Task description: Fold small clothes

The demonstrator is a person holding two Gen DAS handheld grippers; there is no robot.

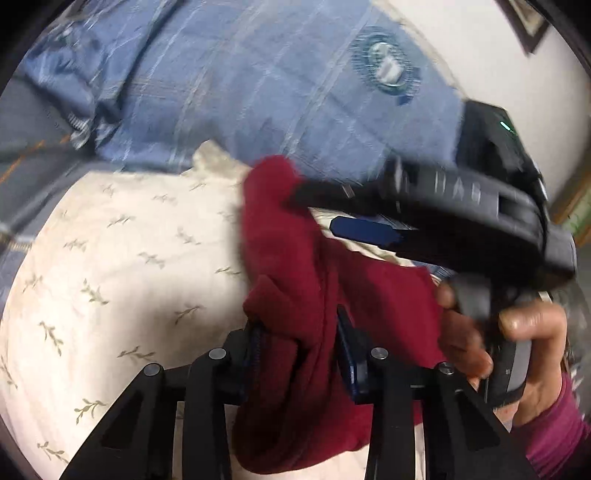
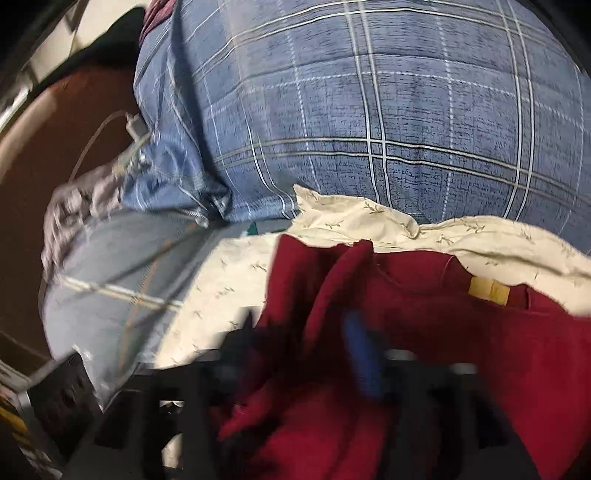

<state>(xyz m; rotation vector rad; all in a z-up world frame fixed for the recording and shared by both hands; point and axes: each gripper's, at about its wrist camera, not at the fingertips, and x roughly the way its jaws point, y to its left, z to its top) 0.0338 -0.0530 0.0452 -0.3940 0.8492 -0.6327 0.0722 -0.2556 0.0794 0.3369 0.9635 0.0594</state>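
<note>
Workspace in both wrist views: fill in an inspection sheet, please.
Surface: cream leaf-print sheet on a bed.
Job's things: dark red garment, bunched, with a tan label.
Clutter: blue plaid pillow; grey cloth.
Grippers: left tool shut on the red garment; right tool open, upper finger touching the cloth.
Cables: white charger and cord.
Surroundings: picture frame on the wall.

Blue plaid bedding [image 2: 369, 110], framed picture [image 1: 526, 22]
</note>
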